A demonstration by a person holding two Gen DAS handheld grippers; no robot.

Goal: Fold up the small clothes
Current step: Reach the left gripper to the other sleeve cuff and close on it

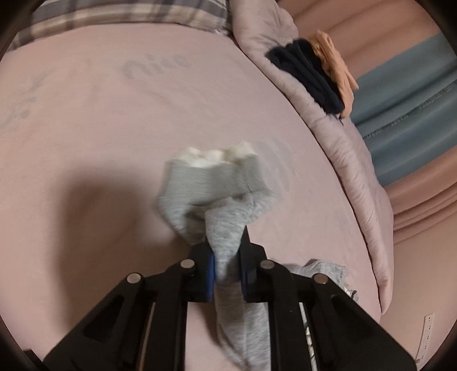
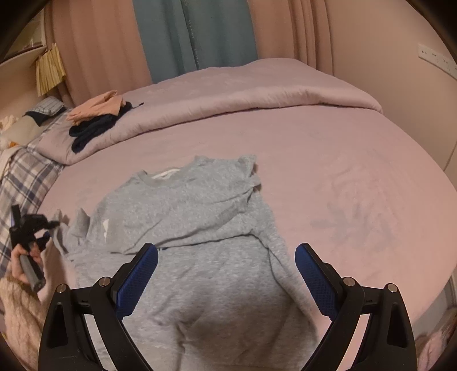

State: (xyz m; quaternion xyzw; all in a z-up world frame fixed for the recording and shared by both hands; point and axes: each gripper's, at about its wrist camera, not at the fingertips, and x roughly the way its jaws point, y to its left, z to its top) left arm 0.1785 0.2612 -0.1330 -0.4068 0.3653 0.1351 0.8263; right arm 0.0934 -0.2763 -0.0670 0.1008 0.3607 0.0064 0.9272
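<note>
Between the blue-padded fingers (image 1: 210,274) of the left gripper (image 1: 227,268) a bunched sleeve of the light grey knit sweatshirt (image 2: 200,228) is clenched; its ribbed cuff, with white lining showing at the opening, is directed away from the camera, and the sleeve's long axis runs straight out along the fingers. The right gripper (image 2: 226,274) is spread wide, its two blue pads apart and closed on nothing, held over the lower body of the sweatshirt.

One sweatshirt is seen, laid on the pale pink bed sheet (image 2: 342,177) with its neckline at the far end and its hem toward the right gripper, so the long axis runs away from that camera; the upper part is creased and partly folded over.

No container is visible. On the rolled-back pink duvet (image 2: 242,94) one small heap of dark navy garments (image 2: 94,128) is lying, with one peach-coloured garment (image 2: 97,110) on top of it. A plaid pillow (image 1: 128,17) lies at the head of the bed.
</note>
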